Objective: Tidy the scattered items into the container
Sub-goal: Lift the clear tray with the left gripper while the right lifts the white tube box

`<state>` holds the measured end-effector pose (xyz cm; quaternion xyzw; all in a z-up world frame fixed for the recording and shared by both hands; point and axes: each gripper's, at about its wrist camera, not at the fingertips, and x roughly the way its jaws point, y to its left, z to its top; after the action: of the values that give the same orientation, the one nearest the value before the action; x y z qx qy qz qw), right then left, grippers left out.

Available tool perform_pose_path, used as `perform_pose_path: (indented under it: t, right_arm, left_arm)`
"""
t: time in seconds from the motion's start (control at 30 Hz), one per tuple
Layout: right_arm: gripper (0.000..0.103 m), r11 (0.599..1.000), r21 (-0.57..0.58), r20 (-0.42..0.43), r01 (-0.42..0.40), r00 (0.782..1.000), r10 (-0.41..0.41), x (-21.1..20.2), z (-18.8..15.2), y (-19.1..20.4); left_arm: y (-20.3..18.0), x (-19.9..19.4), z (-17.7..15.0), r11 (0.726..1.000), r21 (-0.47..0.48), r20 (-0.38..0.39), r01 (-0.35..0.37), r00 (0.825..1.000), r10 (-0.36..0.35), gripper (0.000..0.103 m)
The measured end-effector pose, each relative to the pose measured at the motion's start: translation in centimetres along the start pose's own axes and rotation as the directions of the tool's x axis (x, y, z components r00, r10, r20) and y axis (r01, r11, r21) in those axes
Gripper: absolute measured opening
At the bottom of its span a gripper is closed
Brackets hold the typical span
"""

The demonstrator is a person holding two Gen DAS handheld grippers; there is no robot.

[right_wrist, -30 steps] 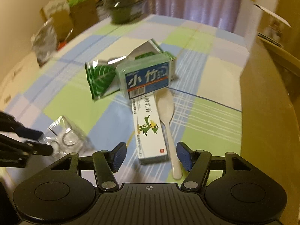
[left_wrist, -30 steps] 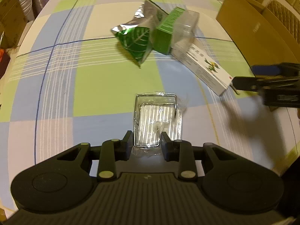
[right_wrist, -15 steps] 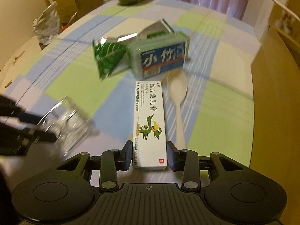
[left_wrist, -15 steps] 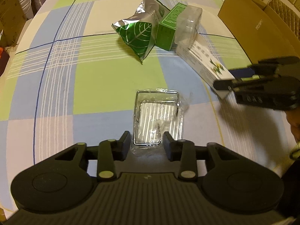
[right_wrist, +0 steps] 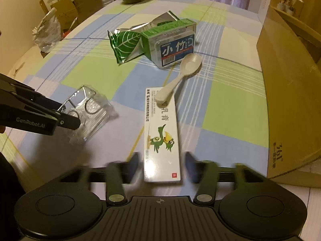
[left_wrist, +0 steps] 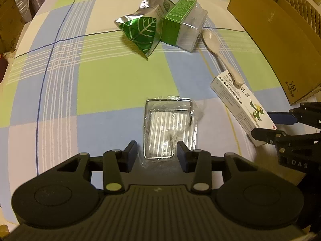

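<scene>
Right wrist view: right gripper [right_wrist: 161,165] opening, jaws apart astride near end of white ointment box [right_wrist: 161,132], long axis straight ahead, spoon [right_wrist: 178,78] across far end, cardboard container [right_wrist: 291,92] rightward; left gripper [left_wrist: 157,153] opening astride clear packet [left_wrist: 169,133].

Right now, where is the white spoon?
In the right wrist view, the white spoon lies mid-table, its handle end resting on the long white box, beside the clear case.

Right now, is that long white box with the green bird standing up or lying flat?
Lying flat. The white box rests on its broad face on the checked tablecloth, bird picture up, with the spoon handle resting across its far end.
</scene>
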<state>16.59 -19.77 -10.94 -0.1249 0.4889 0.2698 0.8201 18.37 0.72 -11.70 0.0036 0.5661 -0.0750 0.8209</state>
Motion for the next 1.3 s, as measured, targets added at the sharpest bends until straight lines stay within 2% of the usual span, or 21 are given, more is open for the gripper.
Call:
perform_pose_path:
  t: [0.2,0.27,0.43,0.47,0.5,0.67,0.77,1.03,1.3]
  right_arm:
    - [0.068,1.0,-0.011,0.018,-0.001,1.0,0.001,0.6,0.2,-0.2]
    - [0.068,1.0,-0.023,0.023,0.001,1.0,-0.001,0.9,0.5,-0.1]
    - [0.067,0.999,-0.044,0.019,0.002,1.0,-0.001,2.1,1.1,0.0]
    - [0.059,0.999,-0.05,0.019,0.004,1.0,-0.003,2.2,1.1,0.1]
    - [0.041,0.998,-0.061,0.011,0.001,1.0,0.0,2.3,1.1,0.2]
    - [0.04,0.999,-0.05,0.003,-0.004,1.0,0.004,1.6,0.5,0.5]
    - [0.04,1.0,-0.005,0.006,-0.021,1.0,0.021,0.5,-0.2,0.6]
    - [0.04,0.993,0.108,0.042,-0.046,0.998,0.042,-3.3,-1.8,0.9]
    - [0.04,0.99,0.136,0.092,-0.03,0.996,0.017,-6.6,-2.2,1.1]
  left_arm:
    - [0.0,0.8,0.6,1.0,0.021,-0.03,0.005,1.0,-0.005,0.038]
    - [0.0,0.9,0.6,1.0,0.018,-0.037,0.015,0.999,-0.014,0.033]
    - [0.0,0.9,0.6,1.0,-0.002,-0.037,0.024,0.999,-0.025,0.029]
    - [0.1,0.9,0.5,1.0,-0.009,-0.035,0.027,0.999,-0.027,0.029]
    - [0.2,0.9,0.5,0.999,-0.016,-0.033,0.031,0.999,-0.032,0.028]
    - [0.2,0.6,0.1,0.998,-0.038,-0.034,0.043,0.998,-0.045,0.026]
    - [-0.1,0.2,-0.4,0.998,-0.043,-0.036,0.049,0.998,-0.051,0.026]
    - [-1.7,-1.5,-2.5,0.997,-0.039,-0.029,0.073,0.997,-0.074,0.026]
    - [-2.6,-4.0,-4.4,0.996,-0.038,-0.005,0.079,0.997,-0.079,0.026]
